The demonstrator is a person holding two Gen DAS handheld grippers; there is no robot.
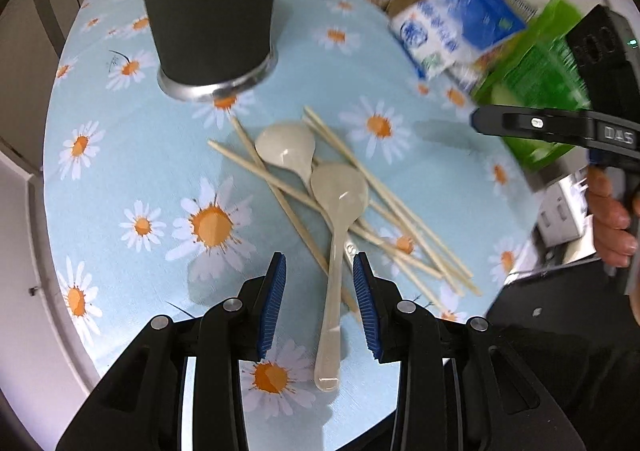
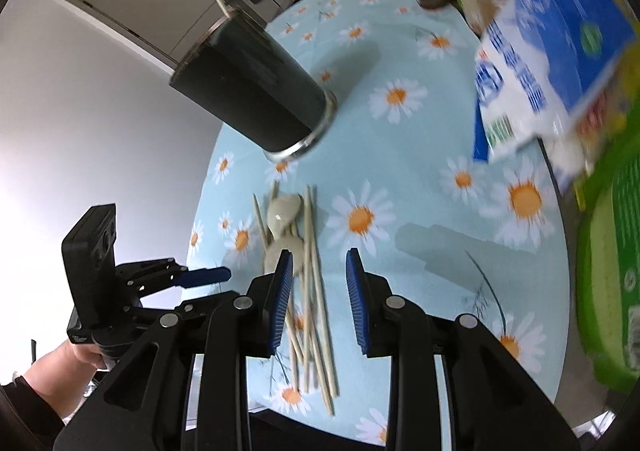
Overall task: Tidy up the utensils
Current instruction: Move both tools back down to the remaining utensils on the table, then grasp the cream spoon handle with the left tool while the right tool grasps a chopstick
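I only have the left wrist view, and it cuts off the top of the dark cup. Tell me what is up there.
Observer: The cup stands upright, and one thin stick already pokes out above its rim.
Operator: Now report the right gripper's jaws. I see it only from the side.
Observer: The right gripper is open. The chopsticks show in the gap between its fingers, and nothing is clamped.
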